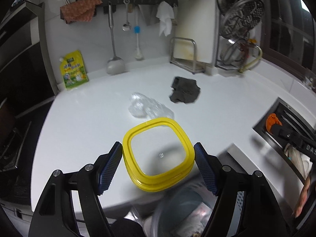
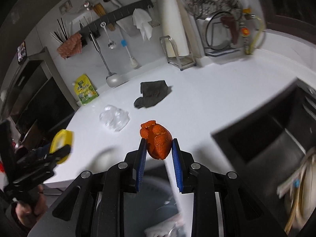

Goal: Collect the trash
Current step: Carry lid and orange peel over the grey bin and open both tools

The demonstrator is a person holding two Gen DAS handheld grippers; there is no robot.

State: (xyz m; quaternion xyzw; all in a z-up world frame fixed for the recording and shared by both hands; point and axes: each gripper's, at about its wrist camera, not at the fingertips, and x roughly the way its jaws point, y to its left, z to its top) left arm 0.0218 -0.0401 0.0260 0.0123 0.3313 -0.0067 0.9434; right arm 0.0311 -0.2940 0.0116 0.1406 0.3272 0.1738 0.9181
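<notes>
Orange peel (image 2: pixel 158 142) gripped by right fingers (image 2: pixel 142 154); only left view shows yellow lid (image 1: pixel 158 154) clamped whole.

White counter (image 1: pixel 83 122): crumpled plastic (image 1: pixel 147 107), dark cloth (image 1: pixel 184 90).

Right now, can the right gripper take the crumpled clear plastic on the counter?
Probably not yet. The right gripper is already shut on an orange peel, so its jaws are full. The way to the clear plastic itself looks free across the bare white counter.
</notes>
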